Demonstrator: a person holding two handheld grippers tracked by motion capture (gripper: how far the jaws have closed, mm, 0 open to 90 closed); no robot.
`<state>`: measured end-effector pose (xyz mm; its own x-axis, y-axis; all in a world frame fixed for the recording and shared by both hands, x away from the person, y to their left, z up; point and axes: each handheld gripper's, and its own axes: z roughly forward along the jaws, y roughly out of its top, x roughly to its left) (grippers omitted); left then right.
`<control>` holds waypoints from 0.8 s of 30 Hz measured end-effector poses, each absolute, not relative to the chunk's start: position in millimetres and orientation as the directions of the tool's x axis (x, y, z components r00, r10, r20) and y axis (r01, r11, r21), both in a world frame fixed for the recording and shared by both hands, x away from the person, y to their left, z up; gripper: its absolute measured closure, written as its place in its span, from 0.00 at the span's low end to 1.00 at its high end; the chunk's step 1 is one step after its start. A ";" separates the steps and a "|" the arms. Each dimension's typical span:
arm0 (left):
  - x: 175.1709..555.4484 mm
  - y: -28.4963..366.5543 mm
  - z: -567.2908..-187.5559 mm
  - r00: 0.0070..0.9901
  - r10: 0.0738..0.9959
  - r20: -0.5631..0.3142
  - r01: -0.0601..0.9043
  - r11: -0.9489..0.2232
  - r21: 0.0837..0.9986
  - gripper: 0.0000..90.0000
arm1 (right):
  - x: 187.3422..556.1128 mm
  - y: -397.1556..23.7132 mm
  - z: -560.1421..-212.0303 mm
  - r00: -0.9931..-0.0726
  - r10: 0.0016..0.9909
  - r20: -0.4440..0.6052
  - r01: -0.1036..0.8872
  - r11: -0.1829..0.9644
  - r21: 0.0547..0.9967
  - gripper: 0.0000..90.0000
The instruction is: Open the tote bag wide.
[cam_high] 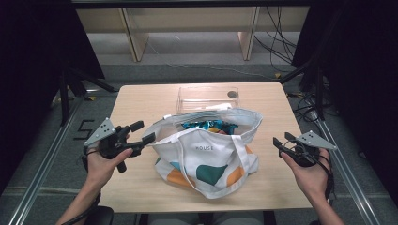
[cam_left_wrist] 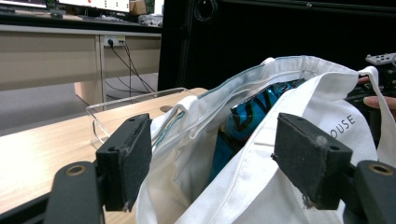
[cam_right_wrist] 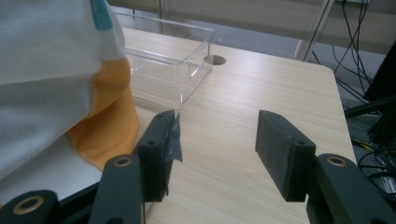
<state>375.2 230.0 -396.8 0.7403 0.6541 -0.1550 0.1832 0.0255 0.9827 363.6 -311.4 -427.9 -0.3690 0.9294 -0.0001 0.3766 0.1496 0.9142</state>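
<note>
Currently the light wooden rectangular table [cam_high: 141, 187] carries two main things, taken in order of size. Largest: a white canvas tote bag with teal and orange shapes printed on it [cam_high: 206, 154], sitting mid-table toward the near edge, mouth gaping upward. Inside it a shiny blue crinkled snack packet [cam_left_wrist: 247, 116] is visible, with something orange beside it that I cannot identify. Behind the bag, toward the far edge, stands a clear acrylic rectangular tray [cam_high: 206, 96], apparently with nothing in it.

Left gripper [cam_high: 141, 133]: jaws spread wide, straddling the left rim of the bag's opening; in the left gripper view the cloth lies between the pads, but neither pad presses on it, so nothing is gripped. Right gripper [cam_high: 280, 140]: jaws parted, nothing between them, hovering over bare table just right of the bag, apart from the fabric.

Judgement on progress: the work looks like unloading the bag into the tray. The bag is open and accessible, yet its contents remain inside and the tray holds nothing. Left to do: seize the rim, reach in, lift items out, place them in the tray.
</note>
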 end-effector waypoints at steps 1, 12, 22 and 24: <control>375.2 230.0 -396.8 0.740 0.654 -0.155 0.183 0.026 0.983 0.30 | 364.3 -313.3 -427.4 -0.377 0.926 -0.025 0.367 0.174 0.914 0.54; 368.0 215.8 -388.5 0.762 0.635 -0.125 0.152 0.012 0.988 0.44 | 362.5 -311.5 -428.1 -0.371 0.928 0.002 0.387 0.153 0.909 0.58; 366.3 190.3 -375.0 0.804 0.591 -0.062 0.104 -0.038 0.994 0.50 | 364.5 -308.4 -426.8 -0.374 0.927 -0.008 0.370 0.157 0.916 0.58; 368.2 180.4 -370.8 0.824 0.564 -0.054 0.100 -0.051 0.994 0.53 | 365.3 -309.8 -427.3 -0.387 0.922 -0.005 0.367 0.159 0.917 0.58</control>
